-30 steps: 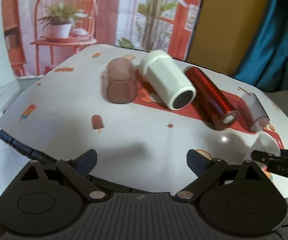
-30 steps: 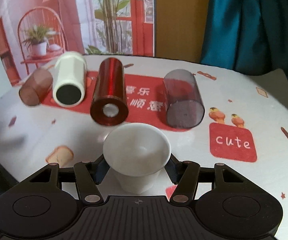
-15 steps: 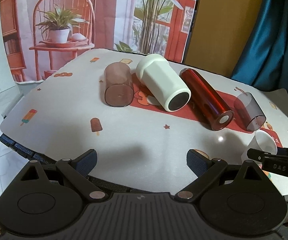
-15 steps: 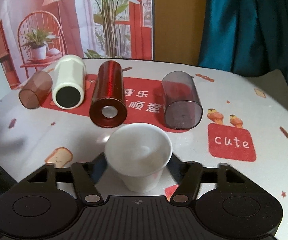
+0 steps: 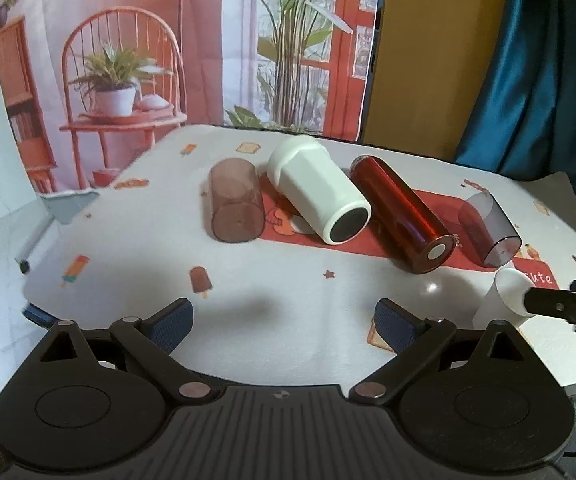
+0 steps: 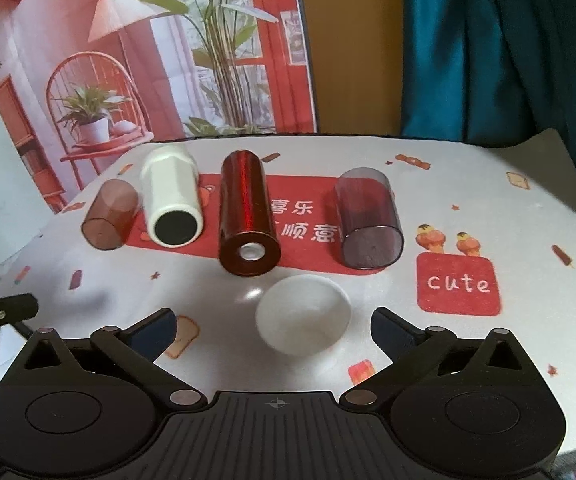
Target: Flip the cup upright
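A small white cup (image 6: 303, 314) stands upright on the tablecloth, mouth up, between my right gripper's open fingers. My right gripper (image 6: 273, 326) is open, its pads apart from the cup. The cup also shows at the right of the left wrist view (image 5: 502, 300), partly behind the right gripper's finger (image 5: 556, 305). My left gripper (image 5: 283, 326) is open and empty over the table's front left. Four cups lie on their sides in a row: brown translucent (image 5: 236, 206), white (image 5: 320, 196), shiny red (image 5: 402, 220), grey translucent (image 5: 488, 230).
The round table has a white printed cloth (image 6: 528, 320) with a red banner and a red "cute" patch (image 6: 458, 284). A printed backdrop (image 6: 167, 60) and a teal curtain (image 6: 508, 48) stand behind. The table's front edge runs just below both grippers.
My right gripper has opened and let go of the white cup, which now stands on the table; the gripper has drawn back a little. My left gripper has risen slightly.
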The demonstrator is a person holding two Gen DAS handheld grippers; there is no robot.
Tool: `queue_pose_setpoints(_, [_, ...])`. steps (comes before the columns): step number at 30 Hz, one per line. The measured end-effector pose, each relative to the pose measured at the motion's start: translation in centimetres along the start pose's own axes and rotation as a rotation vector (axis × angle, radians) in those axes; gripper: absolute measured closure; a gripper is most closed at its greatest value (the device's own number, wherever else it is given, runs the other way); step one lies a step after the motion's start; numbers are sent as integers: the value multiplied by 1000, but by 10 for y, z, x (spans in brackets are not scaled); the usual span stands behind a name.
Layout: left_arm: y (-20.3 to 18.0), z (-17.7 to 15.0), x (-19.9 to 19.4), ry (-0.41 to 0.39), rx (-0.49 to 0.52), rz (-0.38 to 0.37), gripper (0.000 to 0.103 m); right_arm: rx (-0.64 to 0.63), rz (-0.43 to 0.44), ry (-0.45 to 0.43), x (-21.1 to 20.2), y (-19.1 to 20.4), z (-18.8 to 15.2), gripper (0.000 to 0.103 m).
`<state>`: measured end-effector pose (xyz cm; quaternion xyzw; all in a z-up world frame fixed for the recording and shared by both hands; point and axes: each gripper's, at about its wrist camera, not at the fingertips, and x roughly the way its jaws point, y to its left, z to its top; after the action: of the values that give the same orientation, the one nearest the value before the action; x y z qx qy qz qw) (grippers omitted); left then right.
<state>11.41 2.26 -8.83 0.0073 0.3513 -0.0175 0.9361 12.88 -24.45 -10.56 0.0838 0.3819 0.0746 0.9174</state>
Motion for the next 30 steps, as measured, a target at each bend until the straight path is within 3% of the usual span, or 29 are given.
queue_pose_setpoints(5, [2,13,-23,0,-9,-22,4,-8,7,0,-38,9,2,0])
queue_pose_setpoints(17, [-12,27,-106,-134,79,-20,0,6,55,-94,-130,31,12,0])
queue_pose_setpoints(22, [-20,16,-122,-164,101,-47,0,-22,-4,-143,-149,42,1,0])
queue_pose_setpoints(30, [-30,-6,-118,-128,124,-49,0,-1,-32,-134,-150,39,-16,0])
